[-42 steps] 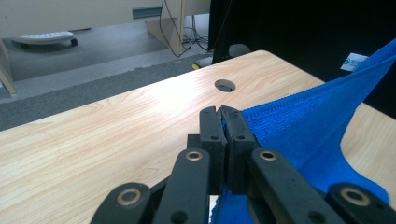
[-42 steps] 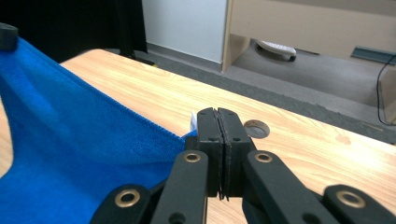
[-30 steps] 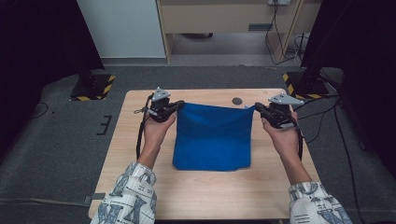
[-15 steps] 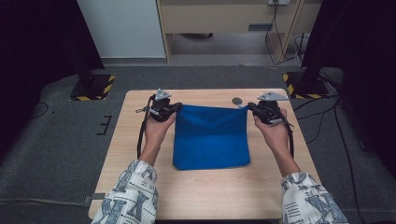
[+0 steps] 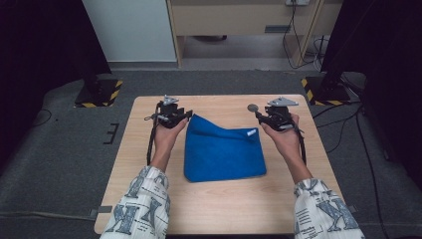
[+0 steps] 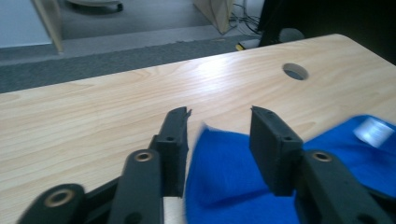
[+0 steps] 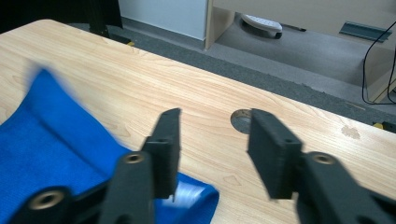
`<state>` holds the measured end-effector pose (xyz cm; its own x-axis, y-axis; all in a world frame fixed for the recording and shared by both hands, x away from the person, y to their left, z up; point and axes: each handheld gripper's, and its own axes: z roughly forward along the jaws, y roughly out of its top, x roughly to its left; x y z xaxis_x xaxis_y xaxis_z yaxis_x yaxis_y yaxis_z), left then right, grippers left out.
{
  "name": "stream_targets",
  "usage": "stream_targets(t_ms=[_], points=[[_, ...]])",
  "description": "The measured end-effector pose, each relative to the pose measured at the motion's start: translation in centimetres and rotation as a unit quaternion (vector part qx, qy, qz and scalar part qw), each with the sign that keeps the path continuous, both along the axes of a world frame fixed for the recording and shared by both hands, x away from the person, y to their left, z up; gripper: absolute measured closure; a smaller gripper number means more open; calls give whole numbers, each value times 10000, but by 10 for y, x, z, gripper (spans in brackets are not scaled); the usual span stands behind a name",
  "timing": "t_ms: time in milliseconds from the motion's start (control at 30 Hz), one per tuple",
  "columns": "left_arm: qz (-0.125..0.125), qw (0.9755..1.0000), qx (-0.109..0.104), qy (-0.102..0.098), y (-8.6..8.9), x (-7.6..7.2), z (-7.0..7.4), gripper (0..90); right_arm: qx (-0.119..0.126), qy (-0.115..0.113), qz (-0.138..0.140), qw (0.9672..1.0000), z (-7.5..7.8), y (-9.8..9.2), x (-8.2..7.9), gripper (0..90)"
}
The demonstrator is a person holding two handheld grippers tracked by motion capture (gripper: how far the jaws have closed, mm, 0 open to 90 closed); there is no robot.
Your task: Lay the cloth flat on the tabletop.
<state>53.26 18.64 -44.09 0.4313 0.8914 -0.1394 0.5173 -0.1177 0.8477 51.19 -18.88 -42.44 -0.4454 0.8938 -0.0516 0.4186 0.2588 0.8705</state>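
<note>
Folded blue fleece cloth (image 5: 224, 149) lies flat mid-desk, its far corners slack and its white label (image 5: 251, 132) at the far right corner. Both far corners were pinched taut a second ago; the jaws have just been opening. Left gripper (image 6: 219, 123) stands parted over its corner, pads clear. Right gripper (image 7: 212, 126) is parted, nothing between. Fold appears laid down and released on the light wooden desk (image 5: 219, 209).

The cloth (image 5: 224, 152) lies on the desk (image 5: 224, 209) about midway between its left and right edges, nearer the far edge than the near one. The left gripper (image 5: 171, 117) sits just beside the cloth's far left corner, the right gripper (image 5: 271, 118) just off its far right corner. A round hole (image 5: 253, 107) in the desk lies beyond the cloth, near the far edge, close to the right gripper.
</note>
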Motion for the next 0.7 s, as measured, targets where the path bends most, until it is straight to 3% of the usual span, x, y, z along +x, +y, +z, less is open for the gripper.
stream_targets(t_ms=[200,267,400,467,700], points=[[-49,10000,78,-6,5,-4,1,571,-88,42,-14,10000,-3,-3,-3,430],[-153,9998,123,90,5,-8,2,587,-128,99,8,9999,-5,-5,-6,458],[-246,9996,143,60,7,-24,-2,598,-118,257,165,9995,-15,-13,-19,546],[-317,9993,196,88,9,-38,-9,596,-99,312,182,9993,-20,-15,-26,565],[-458,9985,264,169,11,-60,-22,576,-54,480,306,9984,-36,-20,-46,590]])
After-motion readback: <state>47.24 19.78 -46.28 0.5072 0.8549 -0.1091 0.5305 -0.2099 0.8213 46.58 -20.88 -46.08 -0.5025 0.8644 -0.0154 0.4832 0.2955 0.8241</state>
